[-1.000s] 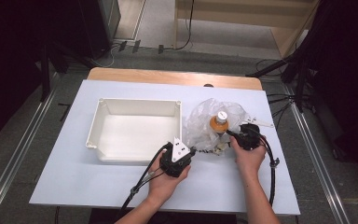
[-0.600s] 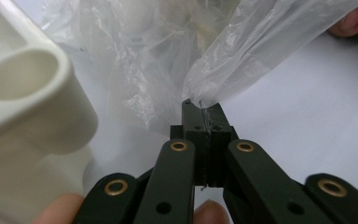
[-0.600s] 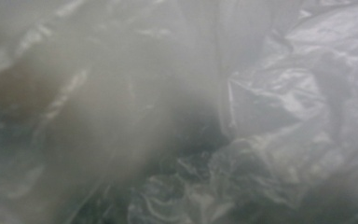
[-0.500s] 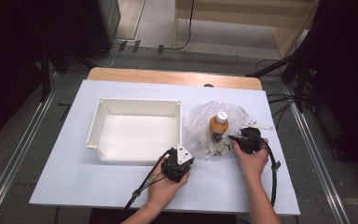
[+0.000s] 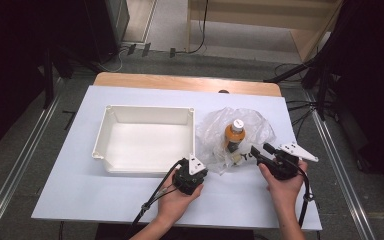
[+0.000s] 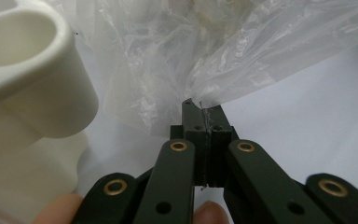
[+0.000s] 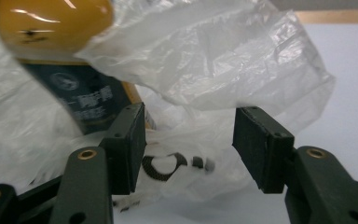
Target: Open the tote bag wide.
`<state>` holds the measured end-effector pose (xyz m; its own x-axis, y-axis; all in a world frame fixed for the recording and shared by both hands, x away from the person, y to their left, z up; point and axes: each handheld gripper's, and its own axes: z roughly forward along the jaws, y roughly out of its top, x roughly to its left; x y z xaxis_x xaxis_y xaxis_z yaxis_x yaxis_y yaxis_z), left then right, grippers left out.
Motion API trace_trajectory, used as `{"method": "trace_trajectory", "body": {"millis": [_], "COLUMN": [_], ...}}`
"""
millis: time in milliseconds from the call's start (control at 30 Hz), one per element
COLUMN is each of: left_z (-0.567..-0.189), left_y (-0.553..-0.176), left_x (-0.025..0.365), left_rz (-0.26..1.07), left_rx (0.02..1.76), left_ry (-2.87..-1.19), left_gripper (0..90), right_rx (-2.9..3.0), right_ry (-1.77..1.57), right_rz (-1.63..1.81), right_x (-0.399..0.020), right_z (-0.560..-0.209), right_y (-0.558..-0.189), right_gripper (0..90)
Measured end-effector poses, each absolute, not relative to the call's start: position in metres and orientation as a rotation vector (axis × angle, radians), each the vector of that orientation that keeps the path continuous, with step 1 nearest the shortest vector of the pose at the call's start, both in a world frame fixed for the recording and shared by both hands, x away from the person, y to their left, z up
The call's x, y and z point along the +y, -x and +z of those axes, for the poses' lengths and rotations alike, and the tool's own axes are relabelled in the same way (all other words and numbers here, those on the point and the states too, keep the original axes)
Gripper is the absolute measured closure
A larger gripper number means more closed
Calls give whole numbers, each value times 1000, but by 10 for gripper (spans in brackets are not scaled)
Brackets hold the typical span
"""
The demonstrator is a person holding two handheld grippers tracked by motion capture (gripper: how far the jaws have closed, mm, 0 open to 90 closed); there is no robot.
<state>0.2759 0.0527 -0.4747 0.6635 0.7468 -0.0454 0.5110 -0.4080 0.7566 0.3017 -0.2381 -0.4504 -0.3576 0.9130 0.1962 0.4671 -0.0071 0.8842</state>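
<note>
Your left gripper (image 6: pixel 200 109) has black jaws with brass-coloured rivets, and a clear, whitish plastic bag (image 6: pixel 223 56) creases just ahead of its tips. Beside those jaws sits the cream-white tray (image 6: pixel 28 88), plain and unpatterned. Your right gripper (image 7: pixel 189 140) is the same black with brass rivets; beyond its jaws stands a bottle (image 7: pixel 70 60) with amber-orange contents, a dark navy label with pale lettering and a round emblem, and a white cap seen in the high view. Under both grippers lies a pale lavender-white table (image 5: pixel 105 195), edged with light wood on the side away from your grippers.
</note>
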Motion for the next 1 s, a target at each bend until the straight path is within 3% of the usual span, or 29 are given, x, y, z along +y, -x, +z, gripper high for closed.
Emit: {"method": "trace_trajectory", "body": {"millis": [167,433,533,633,767,1000], "left_z": [-475,-476,-476,-476,-476,-471], "left_y": [-276,-276,-276,-276,-274,-267], "left_x": [52,54,55,56,57,64], "left_rz": [385,381,372,363,364,359], "left_rx": [976,981,984,985,984,938], "left_ry": [-2092,-2090,-2089,-2084,-2083,-1999], "left_gripper": [900,900,900,900,894,711], "right_rx": [1754,1746,1831,1909,1968,1981], "right_ry": [-1351,-1309,-1441,-1547,-1634,-1681], "right_rz": [1397,1451,1339,1231,1160,1163], "right_x": [-241,-229,-218,-213,-210,-214], "right_z": [-425,-403,-426,-452,-472,-489], "right_y": [-286,-310,-342,-358,-366,-364], "right_gripper": [435,642,792,861,884,885]}}
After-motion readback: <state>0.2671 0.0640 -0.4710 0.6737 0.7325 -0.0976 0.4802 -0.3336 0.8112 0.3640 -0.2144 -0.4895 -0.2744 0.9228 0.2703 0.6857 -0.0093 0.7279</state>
